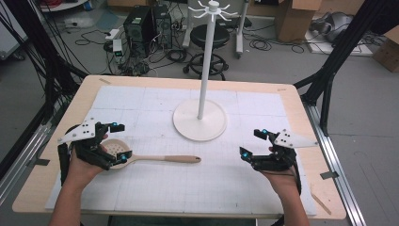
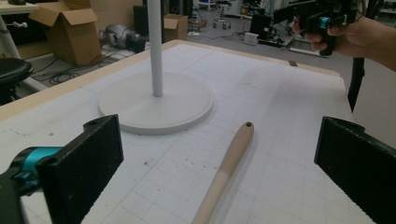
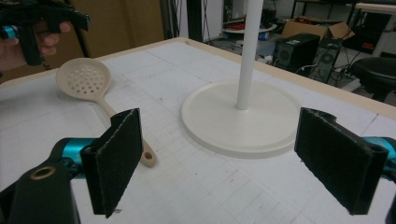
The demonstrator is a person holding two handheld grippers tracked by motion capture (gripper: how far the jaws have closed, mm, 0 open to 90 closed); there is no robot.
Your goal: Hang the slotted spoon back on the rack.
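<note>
My left hand-held gripper (image 1: 114, 142): jaws spread wide, nothing between the pads; it hovers over the slotted spoon's bowl end, one jaw either side of the neck where bowl meets handle.

My right hand-held gripper (image 1: 254, 143): also wide open and empty, held above the bare mat on the right side of the table (image 1: 56, 141), well apart from the spoon.

Slotted spoon (image 1: 155, 158): a beige wooden skimmer lying flat on the white grid mat (image 1: 263, 101), perforated bowl under my left hand, handle running right toward the table's middle, its hanging hole at the far tip.

Utensil stand (image 1: 200, 120): white round base and tall pole with hooks at the top, upright beyond the spoon handle, apart from it.

Risk: as I judge it, closing on the tapered neck could let the round handle roll or slip out of the pads; a grip this close to the bowl leaves the long handle to swing, and it could knock the pole.

Left hand pose: forearm in from the bottom left, wrist bent inward, jaws pointing right along the handle.

Right hand pose: forearm in from the bottom right, jaws angled up and left toward the stand.
</note>
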